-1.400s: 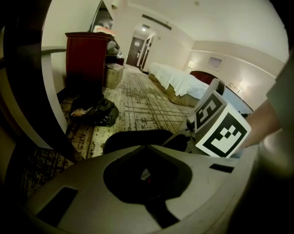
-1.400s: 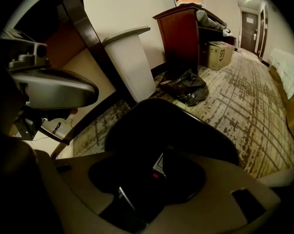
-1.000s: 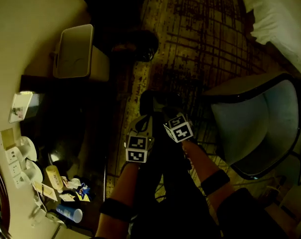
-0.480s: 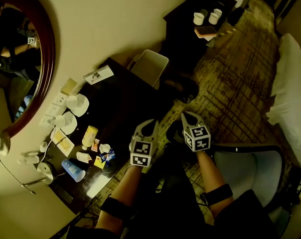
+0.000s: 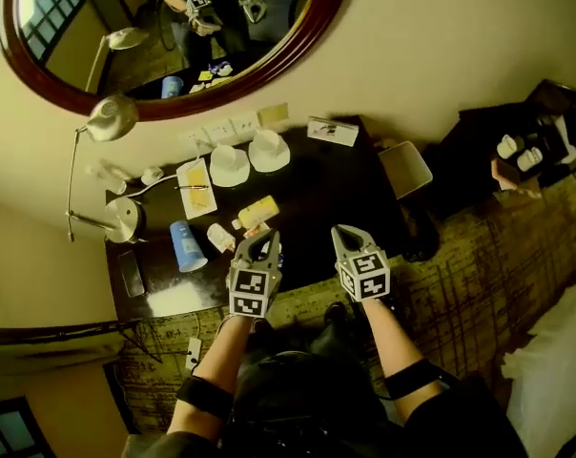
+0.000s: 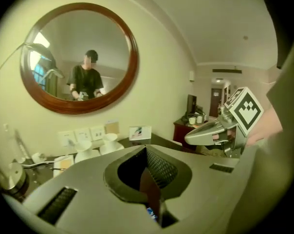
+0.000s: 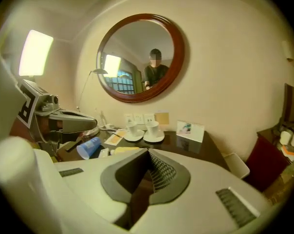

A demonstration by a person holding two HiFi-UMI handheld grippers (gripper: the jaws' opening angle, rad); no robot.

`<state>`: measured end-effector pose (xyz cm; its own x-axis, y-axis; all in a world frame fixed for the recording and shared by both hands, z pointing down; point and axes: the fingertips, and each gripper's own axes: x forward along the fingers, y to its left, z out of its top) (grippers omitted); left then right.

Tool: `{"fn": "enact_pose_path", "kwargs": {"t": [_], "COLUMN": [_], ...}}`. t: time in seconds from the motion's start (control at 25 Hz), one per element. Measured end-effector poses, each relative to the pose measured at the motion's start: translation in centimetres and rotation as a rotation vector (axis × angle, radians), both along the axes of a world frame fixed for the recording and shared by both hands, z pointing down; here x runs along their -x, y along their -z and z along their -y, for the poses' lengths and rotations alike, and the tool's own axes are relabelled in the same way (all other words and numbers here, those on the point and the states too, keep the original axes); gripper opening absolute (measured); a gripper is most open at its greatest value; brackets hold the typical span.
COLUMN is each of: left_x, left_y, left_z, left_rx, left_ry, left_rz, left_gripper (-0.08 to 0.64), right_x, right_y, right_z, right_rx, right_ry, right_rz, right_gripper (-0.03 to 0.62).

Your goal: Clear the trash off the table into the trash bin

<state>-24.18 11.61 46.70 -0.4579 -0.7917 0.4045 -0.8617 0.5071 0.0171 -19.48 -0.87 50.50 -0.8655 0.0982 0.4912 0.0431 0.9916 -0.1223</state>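
Trash (image 5: 221,239) near closed claws (image 5: 256,237) (image 5: 342,232) (both empty)

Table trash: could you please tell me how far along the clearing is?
Nothing looks done: the blue cup, yellow bottle and wrappers lie on the table, with the bin beside it. In hand: nothing; the left hand-held gripper and right hand-held gripper are both shut and empty. Left: all the trash.

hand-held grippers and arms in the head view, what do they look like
The left hand-held gripper and the right hand-held gripper are pale grey shells tapering to a point, each with a cube of black-and-white square markers. Their pads are black, mesh-textured. A dark band circles each forearm. No cables show.
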Motion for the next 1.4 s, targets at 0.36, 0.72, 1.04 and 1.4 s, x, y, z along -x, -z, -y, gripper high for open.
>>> {"fn": "enact_pose_path", "kwargs": {"t": [0.36, 0.72, 1.04, 1.4], "left_x": [4.3, 3.8, 3.8, 4.7], "left_y": [0.9, 0.2, -1.2, -3.1], "left_z": [-15.8, -17.8, -16.8, -15.6], "left_rx": [0.013, -0.001, 0.01, 0.02], "left_ry": [0.335, 0.378, 0.354, 0.341], "left_rz": [0.004, -0.04, -0.059, -0.074], "left_gripper": [0.005, 0.005, 0.005, 0.005], "right_x": [6.2, 7.1, 9.3, 14.0], "right_y": [0.7, 0.5, -2.7, -9.2], "right_z": [-15.5, -18.0, -16.5, -16.3], "right_rx": [-0.009, -0.073, -0.27, -0.674], "right_ry": [0.368, 0.46, 0.566, 1.033], "right_rz": [-0.018, -0.036, -0.09, -0.197], "right_gripper": [0.002, 0.003, 0.034, 0.309]}}
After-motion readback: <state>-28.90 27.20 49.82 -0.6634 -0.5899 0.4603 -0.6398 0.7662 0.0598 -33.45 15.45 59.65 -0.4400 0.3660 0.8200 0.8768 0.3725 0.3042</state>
